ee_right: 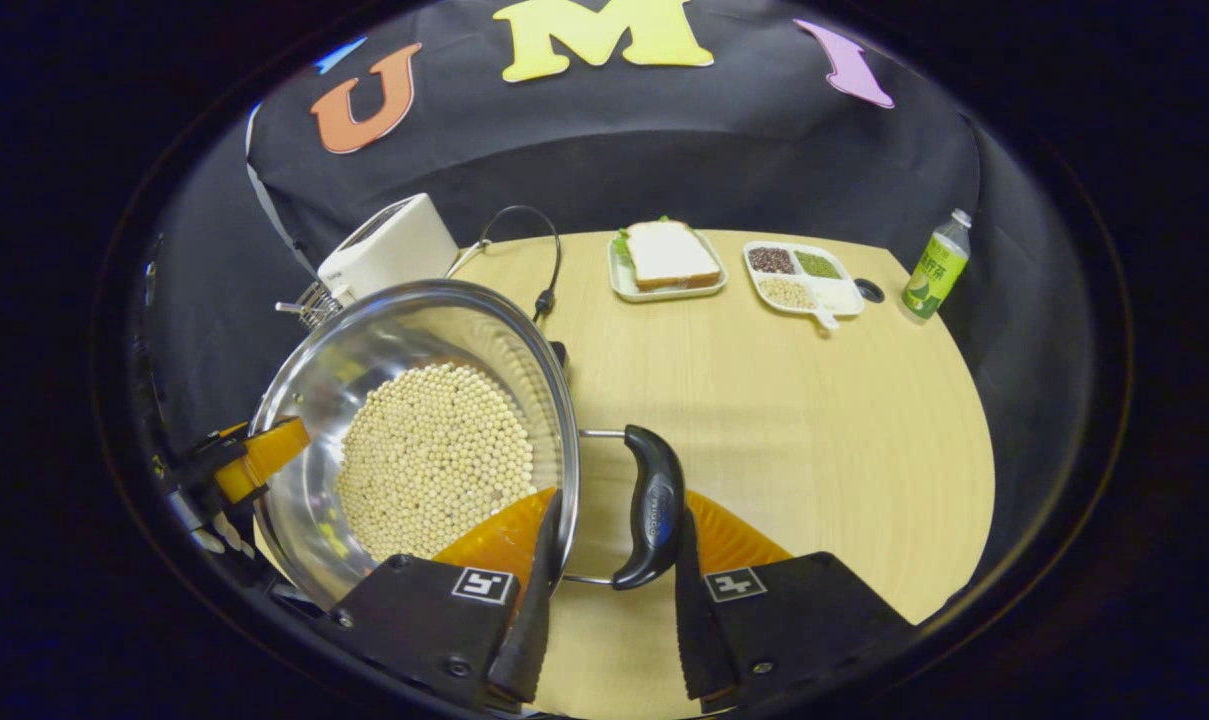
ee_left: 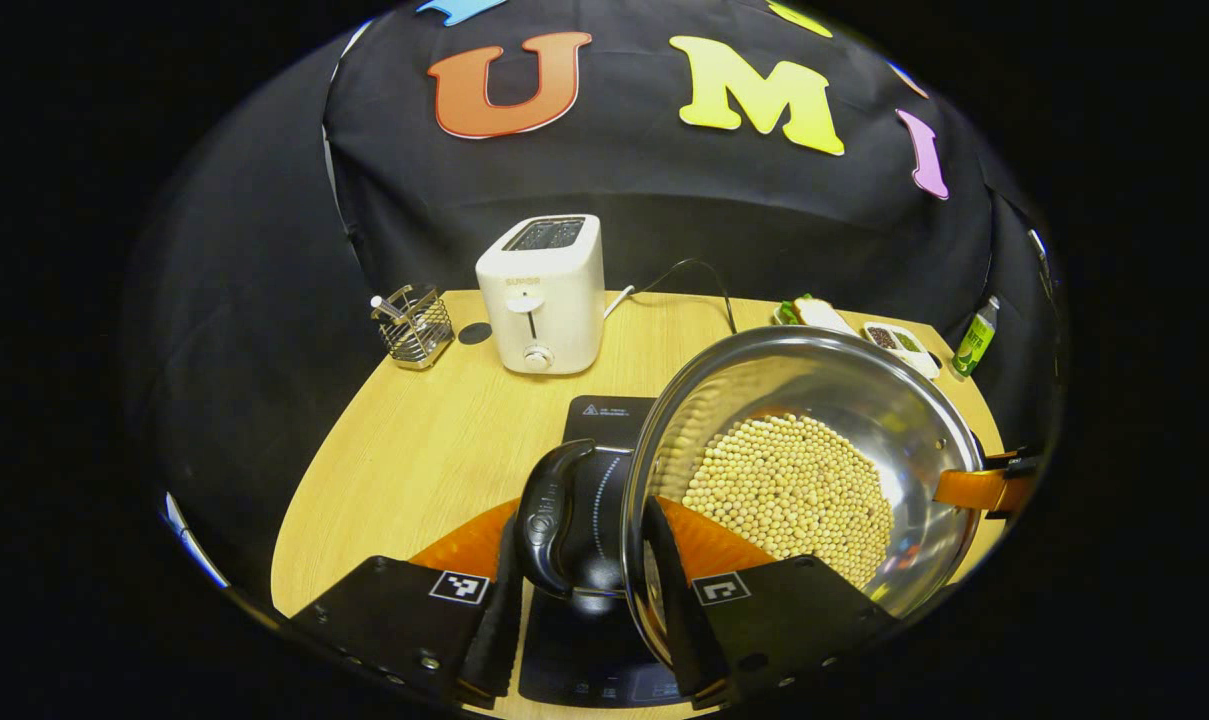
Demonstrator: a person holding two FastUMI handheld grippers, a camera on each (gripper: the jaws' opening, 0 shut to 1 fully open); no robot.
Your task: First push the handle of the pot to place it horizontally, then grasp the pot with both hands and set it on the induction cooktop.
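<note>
Pot point(ee_left: 804, 470): round, shiny stainless-steel, shallow-walled, its floor covered with small pale beans point(ee_left: 789, 490), carrying a black moulded side handle point(ee_left: 559, 515) on each flank. Status: held at both handles, one gripper to each, and apparently lifted, since it sits tilted in the left gripper view with the black glass induction cooktop point(ee_left: 604, 420) visible beneath and beyond its left rim. Handle-levelling step judged complete (the two handles lie opposite one another, roughly level); two-handed grasp judged complete; setting down on the cooktop is what remains. Whether the base already touches the glass cannot be told.

Left gripper point(ee_left: 584, 600): fingers closed part-way around the left black handle, one on the outer side, the other pressed between handle and pot wall; both appear to bear on it. Cooktop lies directly under this gripper and the handle.

Right gripper point(ee_right: 609, 590): fingers drawn in about the right black handle point(ee_right: 649, 505), one finger tucked against the pot rim point(ee_right: 564, 440), the other on the handle's outer face. Bare light wood tabletop point(ee_right: 814, 430) lies under this side, so the pot appears to hang only partly over the cooktop.

Surroundings, left to right along the table's far edge: wire utensil caddy point(ee_left: 414, 325); white two-slot toaster point(ee_left: 544, 295) with black cord; plate with a sandwich point(ee_right: 669, 260); white divided dish of assorted beans point(ee_right: 799, 275); green-labelled bottle point(ee_right: 934, 265). All stand well apart from the pot (none in the set-down path, by my judgement).
</note>
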